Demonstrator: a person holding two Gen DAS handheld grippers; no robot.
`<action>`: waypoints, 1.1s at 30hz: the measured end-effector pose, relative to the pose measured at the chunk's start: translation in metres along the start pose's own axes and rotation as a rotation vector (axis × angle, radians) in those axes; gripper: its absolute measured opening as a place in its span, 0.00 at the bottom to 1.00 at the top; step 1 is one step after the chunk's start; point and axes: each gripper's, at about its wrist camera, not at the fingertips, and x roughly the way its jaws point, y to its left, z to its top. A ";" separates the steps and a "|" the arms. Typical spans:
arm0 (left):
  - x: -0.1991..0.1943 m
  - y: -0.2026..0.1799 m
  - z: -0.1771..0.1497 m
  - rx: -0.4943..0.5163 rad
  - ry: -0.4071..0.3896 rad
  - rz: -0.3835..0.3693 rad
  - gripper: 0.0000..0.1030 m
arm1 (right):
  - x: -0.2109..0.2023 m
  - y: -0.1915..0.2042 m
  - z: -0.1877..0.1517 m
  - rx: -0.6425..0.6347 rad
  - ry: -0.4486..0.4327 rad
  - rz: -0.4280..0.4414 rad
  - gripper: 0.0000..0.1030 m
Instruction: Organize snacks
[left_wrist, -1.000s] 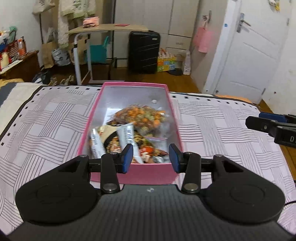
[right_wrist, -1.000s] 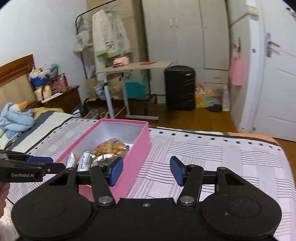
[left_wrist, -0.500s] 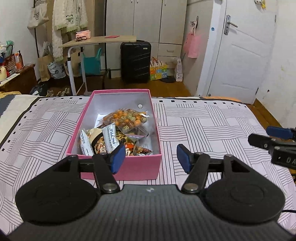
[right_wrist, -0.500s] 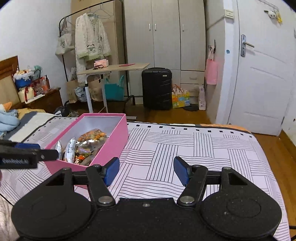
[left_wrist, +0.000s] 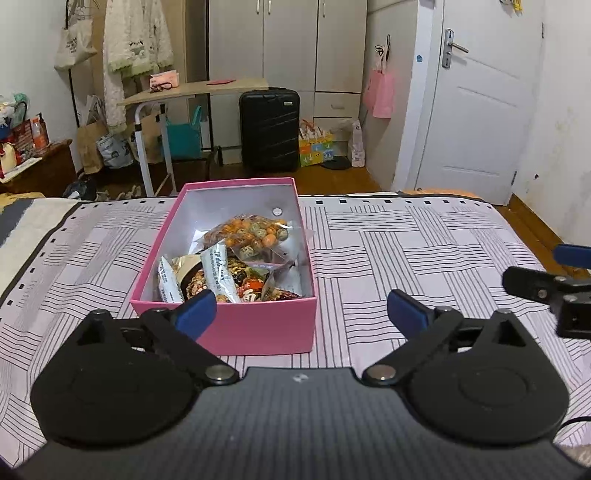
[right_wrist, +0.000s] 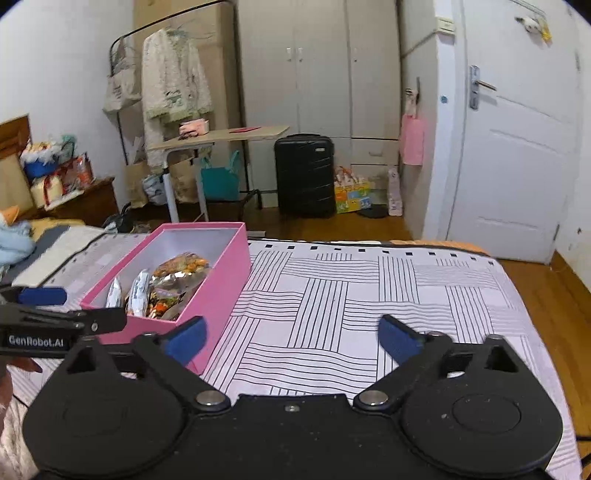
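On the bed (left_wrist: 406, 236) sits a pink box (left_wrist: 258, 325) holding snack packets (left_wrist: 251, 236). Left tongs (left_wrist: 300, 308) hover before its near wall, spread wide, gripping nothing. Right tongs (right_wrist: 291, 338), beside the box, gape equally empty.

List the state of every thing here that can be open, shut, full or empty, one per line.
left gripper: open, holding nothing
right gripper: open, holding nothing
pink box: lid off, holds snack packets, on the bed
bag of round snacks: inside the box, looks sealed
white door: shut
wardrobe: doors shut
black suitcase: upright, closed
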 end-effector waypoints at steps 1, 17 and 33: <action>0.001 0.000 0.000 -0.002 -0.001 0.007 0.98 | 0.000 -0.001 -0.001 0.017 0.000 -0.004 1.00; 0.000 -0.005 -0.008 -0.002 -0.033 0.054 0.98 | 0.000 0.004 -0.011 -0.017 0.031 -0.082 1.00; 0.003 -0.008 -0.014 0.026 -0.024 0.052 0.98 | 0.000 -0.001 -0.015 -0.009 0.015 -0.104 1.00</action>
